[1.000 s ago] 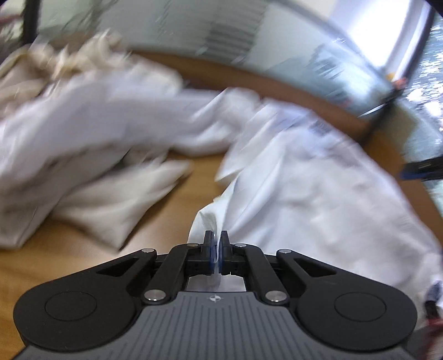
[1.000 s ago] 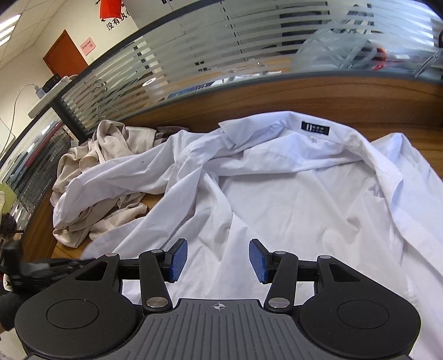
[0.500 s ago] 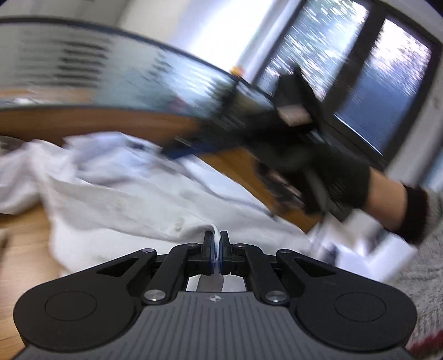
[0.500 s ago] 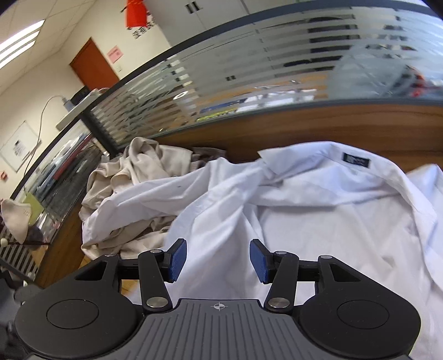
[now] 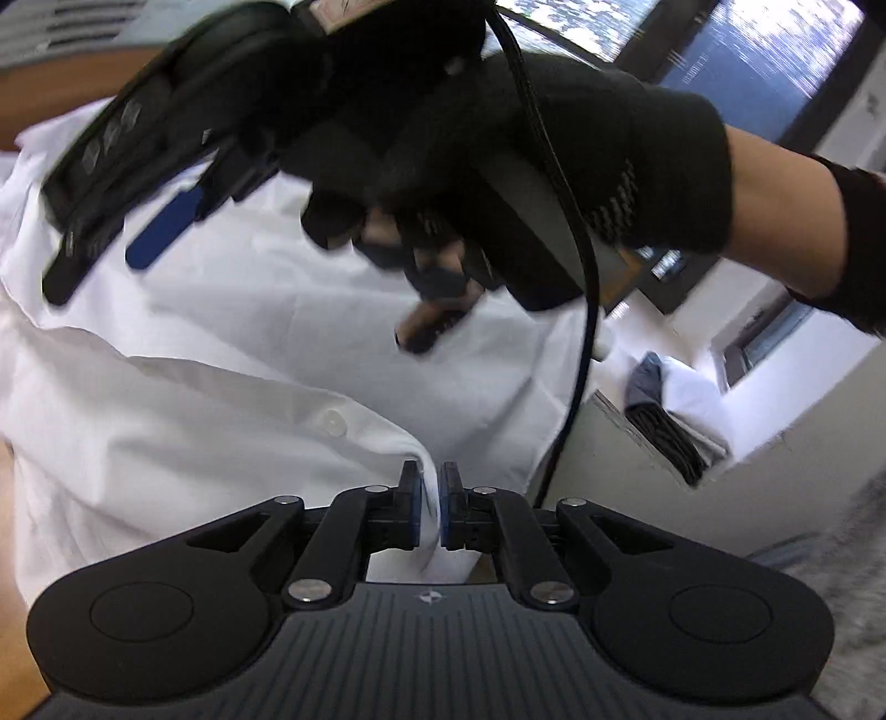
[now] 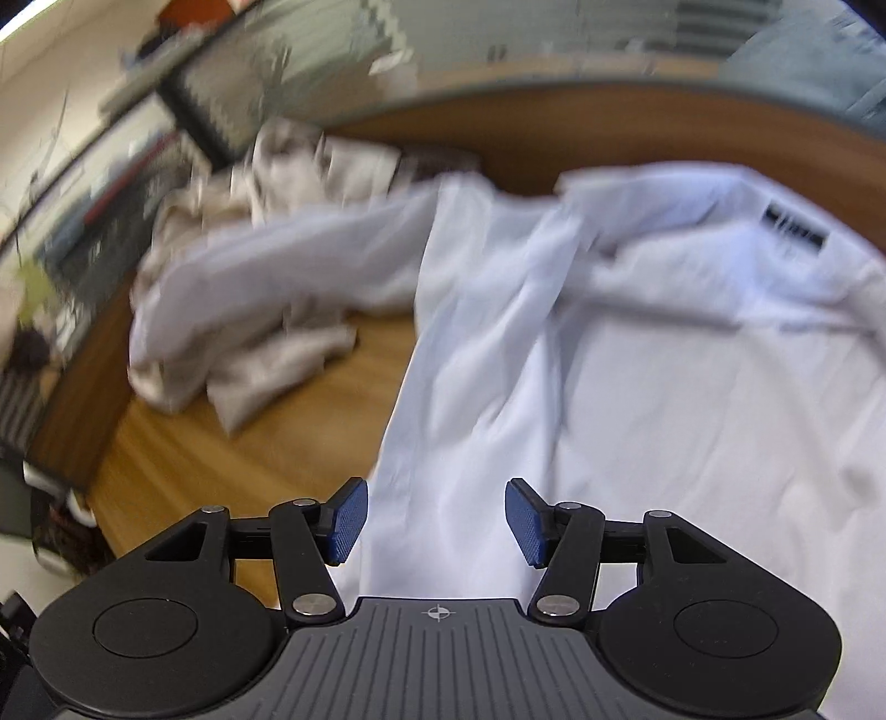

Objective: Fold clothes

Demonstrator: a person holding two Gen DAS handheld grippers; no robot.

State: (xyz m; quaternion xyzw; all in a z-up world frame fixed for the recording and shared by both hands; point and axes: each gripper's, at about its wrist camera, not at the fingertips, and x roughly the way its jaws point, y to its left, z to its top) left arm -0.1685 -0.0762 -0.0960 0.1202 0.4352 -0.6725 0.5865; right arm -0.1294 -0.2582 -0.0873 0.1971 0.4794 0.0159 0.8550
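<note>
A wooden desk (image 6: 266, 443) fills the lower left of the right wrist view, backed by a frosted striped glass partition (image 6: 310, 72) along the top. Bright dark-framed windows (image 5: 736, 50) occupy the left wrist view's upper right.

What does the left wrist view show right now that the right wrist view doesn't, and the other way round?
Only the left wrist view shows the left tool, its pads just eased apart with a fold of the white shirt between them, a shirt button, and the gloved right hand overhead. Only the right wrist view shows the right tool open over the shirt, the shirt's collar label, the beige garment and the wooden table. Both show the white shirt.
</note>
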